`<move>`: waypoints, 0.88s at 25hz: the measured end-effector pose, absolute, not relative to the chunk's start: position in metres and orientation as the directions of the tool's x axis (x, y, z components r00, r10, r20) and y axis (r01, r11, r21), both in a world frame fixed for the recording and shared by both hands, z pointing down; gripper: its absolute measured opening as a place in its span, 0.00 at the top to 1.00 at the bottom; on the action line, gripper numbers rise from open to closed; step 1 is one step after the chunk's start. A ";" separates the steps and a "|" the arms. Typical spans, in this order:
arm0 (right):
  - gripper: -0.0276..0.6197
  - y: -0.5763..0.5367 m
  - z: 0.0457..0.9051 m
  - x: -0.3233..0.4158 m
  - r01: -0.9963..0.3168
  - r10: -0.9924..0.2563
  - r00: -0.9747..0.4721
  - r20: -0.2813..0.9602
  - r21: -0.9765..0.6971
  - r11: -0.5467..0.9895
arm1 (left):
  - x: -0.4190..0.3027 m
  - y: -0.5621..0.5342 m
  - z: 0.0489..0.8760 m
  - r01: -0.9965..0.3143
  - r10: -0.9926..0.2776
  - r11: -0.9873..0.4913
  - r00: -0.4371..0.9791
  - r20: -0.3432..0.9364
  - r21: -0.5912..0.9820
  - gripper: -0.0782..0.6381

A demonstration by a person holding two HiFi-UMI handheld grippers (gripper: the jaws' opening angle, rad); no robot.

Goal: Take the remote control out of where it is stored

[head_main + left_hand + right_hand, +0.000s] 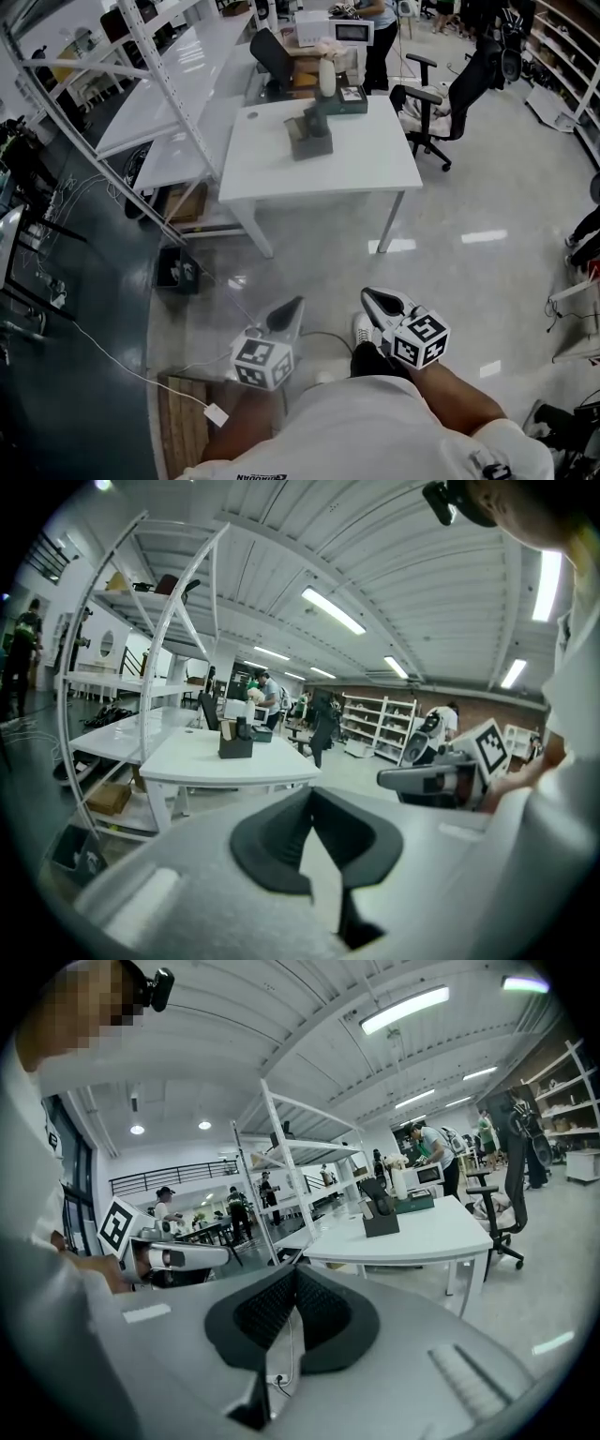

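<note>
Open shiny floor (450, 253) runs from the person to the near edge of the white counter (375, 169). A shelving rack (169, 94) crowds its left side, an office chair (450, 103) its right. The remote control (314, 116) stands in a dark holder (311, 142) mid-counter. The left gripper (296, 305) and right gripper (370, 296) are well short of it (jaws pinched together, empty).
</note>
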State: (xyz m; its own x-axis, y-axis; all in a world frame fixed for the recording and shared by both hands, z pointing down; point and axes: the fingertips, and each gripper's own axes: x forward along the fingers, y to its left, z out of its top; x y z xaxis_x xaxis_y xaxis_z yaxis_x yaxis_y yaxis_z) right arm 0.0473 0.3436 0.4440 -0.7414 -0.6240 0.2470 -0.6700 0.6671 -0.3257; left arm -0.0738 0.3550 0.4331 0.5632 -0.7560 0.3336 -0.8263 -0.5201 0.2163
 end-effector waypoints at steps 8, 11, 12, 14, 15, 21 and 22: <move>0.95 0.256 0.439 0.071 -0.659 -0.624 -0.750 0.219 -0.320 0.681 | -0.053 0.275 0.429 -0.839 -0.770 -0.510 0.544 0.334 0.192 0.89; 0.95 0.220 0.435 0.078 -0.651 -0.620 -0.757 0.208 -0.323 0.686 | -0.045 0.242 0.422 -0.843 -0.778 -0.509 0.536 0.327 0.173 0.89; 0.95 0.209 0.434 0.080 -0.647 -0.617 -0.760 0.204 -0.326 0.689 | -0.044 0.232 0.420 -0.848 -0.784 -0.501 0.529 0.326 0.172 0.89; 0.95 0.190 0.429 0.085 -0.636 -0.609 -0.769 0.196 -0.328 0.698 | -0.042 0.213 0.417 -0.860 -0.796 -0.479 0.510 0.327 0.174 0.89; 0.95 0.183 0.427 0.087 -0.631 -0.604 -0.773 0.193 -0.326 0.704 | -0.040 0.205 0.415 -0.865 -0.800 -0.472 0.502 0.328 0.172 0.89; 0.95 0.147 0.430 0.111 -0.609 -0.579 -0.791 0.195 -0.330 0.721 | -0.017 0.171 0.413 -0.877 -0.810 -0.451 0.480 0.338 0.164 0.89; 0.95 0.141 0.433 0.115 -0.606 -0.577 -0.794 0.195 -0.332 0.722 | -0.013 0.165 0.415 -0.879 -0.811 -0.446 0.476 0.340 0.169 0.89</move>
